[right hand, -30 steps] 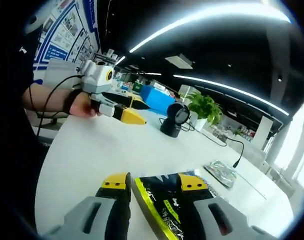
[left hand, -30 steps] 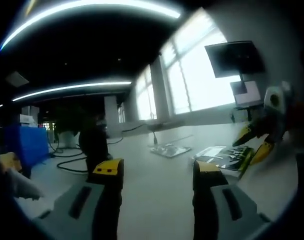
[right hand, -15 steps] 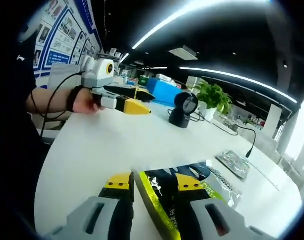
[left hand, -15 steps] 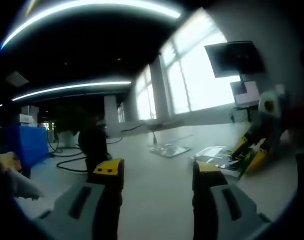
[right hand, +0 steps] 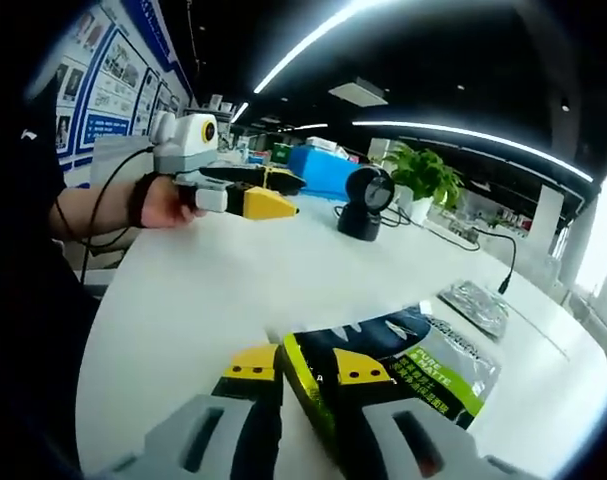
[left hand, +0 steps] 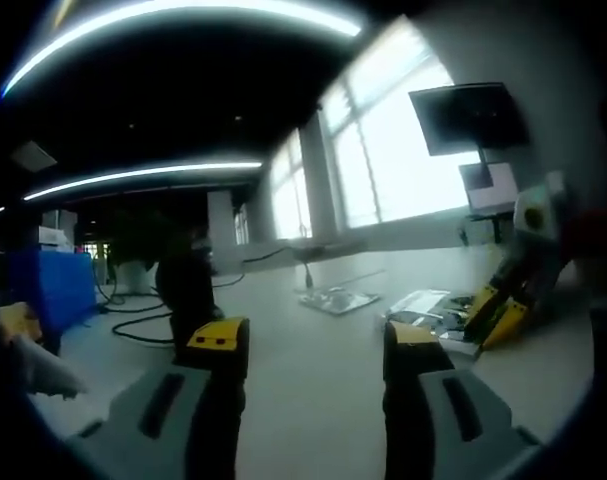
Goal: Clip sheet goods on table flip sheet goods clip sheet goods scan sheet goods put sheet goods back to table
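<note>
Two yellow-tipped jaws of the right gripper point(right hand: 305, 372) stand close together in the right gripper view, pinching the near edge of the sheet goods point(right hand: 403, 358), a flat dark packet with a lime-green band and white lettering. The packet's edge runs up between the jaws, and the rest of it lies on the white table point(right hand: 183, 300), spreading to the right. Farther right on the table lies a silvery foil packet point(right hand: 475, 303). At the far side stands a black scanner point(right hand: 364, 201) with a round head, with a cable point(right hand: 483, 255) trailing right from it, and a green plant point(right hand: 425, 172) behind.

At the left of this view a hand point(right hand: 166, 201) holds the left gripper point(right hand: 278, 195) above the table, well apart from the packet; its yellow tips point right and hold nothing.

From the left gripper view, the left gripper point(left hand: 315, 348) has its jaws spread wide with bare table between them. At the right, the right gripper point(left hand: 495, 312) shows with its yellow tips down on the dark packet point(left hand: 438, 310), the foil packet point(left hand: 340, 299) lying just to the left. A monitor point(left hand: 470, 115) hangs by the bright windows point(left hand: 383, 150).
</note>
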Motion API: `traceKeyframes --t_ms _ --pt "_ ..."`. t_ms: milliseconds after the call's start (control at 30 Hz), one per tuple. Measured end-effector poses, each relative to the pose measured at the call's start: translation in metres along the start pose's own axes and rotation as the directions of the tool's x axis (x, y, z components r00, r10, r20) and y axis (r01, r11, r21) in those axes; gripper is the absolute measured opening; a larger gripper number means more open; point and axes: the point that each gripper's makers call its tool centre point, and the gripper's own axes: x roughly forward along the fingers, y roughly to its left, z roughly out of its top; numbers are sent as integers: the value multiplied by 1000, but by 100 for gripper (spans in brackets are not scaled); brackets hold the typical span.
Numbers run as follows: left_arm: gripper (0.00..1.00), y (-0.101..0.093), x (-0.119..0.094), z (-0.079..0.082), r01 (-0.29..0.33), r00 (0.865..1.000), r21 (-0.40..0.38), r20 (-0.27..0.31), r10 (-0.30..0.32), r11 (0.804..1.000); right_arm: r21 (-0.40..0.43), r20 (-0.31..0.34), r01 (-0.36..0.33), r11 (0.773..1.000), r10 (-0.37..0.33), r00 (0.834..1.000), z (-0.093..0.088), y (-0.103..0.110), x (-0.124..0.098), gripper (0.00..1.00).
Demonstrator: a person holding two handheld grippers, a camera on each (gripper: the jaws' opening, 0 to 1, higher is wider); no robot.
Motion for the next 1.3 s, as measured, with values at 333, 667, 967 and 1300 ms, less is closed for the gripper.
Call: traceKeyframes --t_ms 333,667,967,1300 --pt "46 2 0 -1 -3 1000 0 -3 3 1000 2 2 -17 1000 17 1000 -1 8 -3 2" --pt "46 6 0 -3 -2 1000 3 -6 3 1000 15 16 -27 1000 27 1000 3 8 -7 0" --pt "46 7 0 -4 -2 1000 4 -7 2 1000 -2 20 -30 1000 30 999 4 12 -15 0" --pt "46 9 1 -5 -2 1000 6 -8 2 1000 -16 34 -25 1000 26 999 4 16 -16 3"
